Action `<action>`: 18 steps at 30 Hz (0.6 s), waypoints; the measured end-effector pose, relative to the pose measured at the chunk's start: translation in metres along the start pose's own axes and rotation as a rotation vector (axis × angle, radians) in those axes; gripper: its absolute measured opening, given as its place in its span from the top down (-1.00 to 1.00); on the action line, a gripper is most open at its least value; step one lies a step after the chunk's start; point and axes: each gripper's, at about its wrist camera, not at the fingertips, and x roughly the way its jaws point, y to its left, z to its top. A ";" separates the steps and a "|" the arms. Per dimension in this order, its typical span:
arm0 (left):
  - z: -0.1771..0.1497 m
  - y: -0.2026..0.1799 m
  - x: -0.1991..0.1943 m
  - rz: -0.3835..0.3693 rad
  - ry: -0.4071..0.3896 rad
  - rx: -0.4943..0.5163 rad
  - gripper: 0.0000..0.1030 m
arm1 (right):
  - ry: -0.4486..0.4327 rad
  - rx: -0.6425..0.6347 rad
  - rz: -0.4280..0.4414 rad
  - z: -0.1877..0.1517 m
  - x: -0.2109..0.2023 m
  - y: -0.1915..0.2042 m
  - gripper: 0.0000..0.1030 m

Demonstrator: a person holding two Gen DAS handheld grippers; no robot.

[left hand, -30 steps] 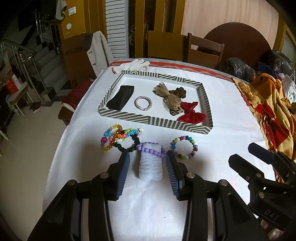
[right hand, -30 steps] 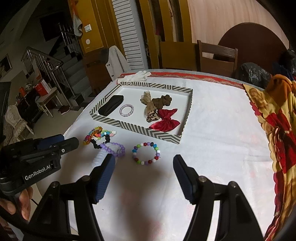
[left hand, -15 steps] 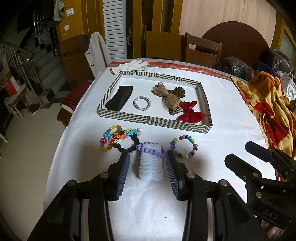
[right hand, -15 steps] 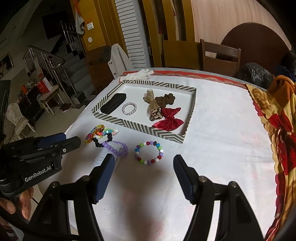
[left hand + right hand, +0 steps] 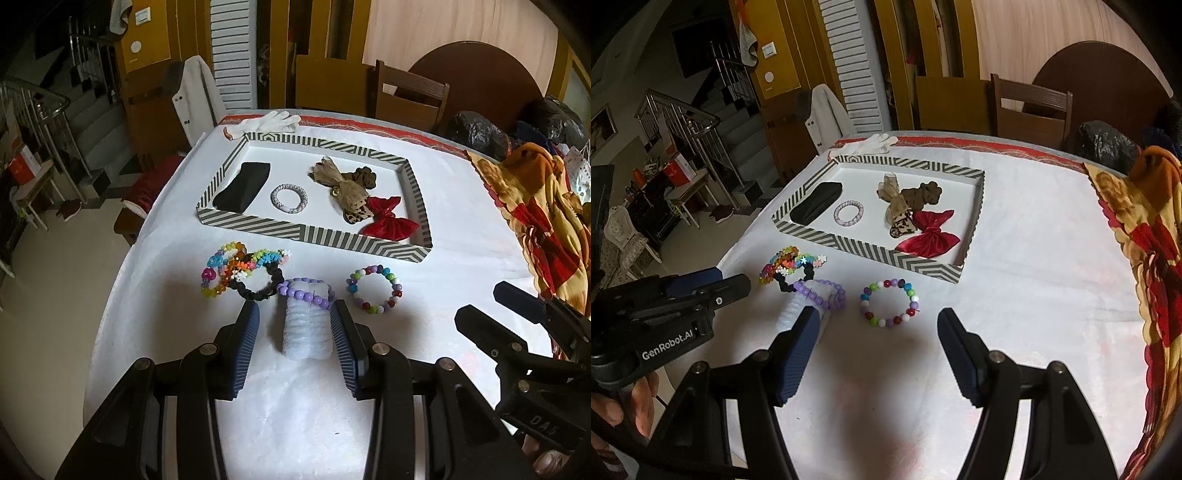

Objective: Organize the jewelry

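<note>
While the white tabletop carries everything, start with its biggest piece: the striped tray sits toward the far edge, already holding a black pouch, a pale beaded bracelet, brown hair bows and a red bow. Short of the tray, nearer your edge, lies a row of loose pieces.

Your left tongs stand wide and hold nothing, though the white ribbed roll lies directly between their blades. Its long axis runs straight away from you, in line with the tongs, so I judge a plain squeeze would take it across its narrow width. The right blade looks just beside the roll's side; the left blade stands a little apart.

Your right tongs are also wide and empty, hanging over bare cloth. The multicolour bead bracelet lies flat just beyond their tips, centred between them, so that hand is the nearer one for it.

A purple bead bracelet is draped over the roll's far end, and lifting the roll probably takes it along. To its left, toward the left edge, the cluster of bright bracelets and a black scrunchie lies tangled, nearer your left hand.
</note>
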 end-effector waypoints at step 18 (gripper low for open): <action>-0.004 0.011 0.010 0.003 0.031 -0.019 0.08 | 0.028 0.008 0.015 -0.001 0.014 0.003 -0.35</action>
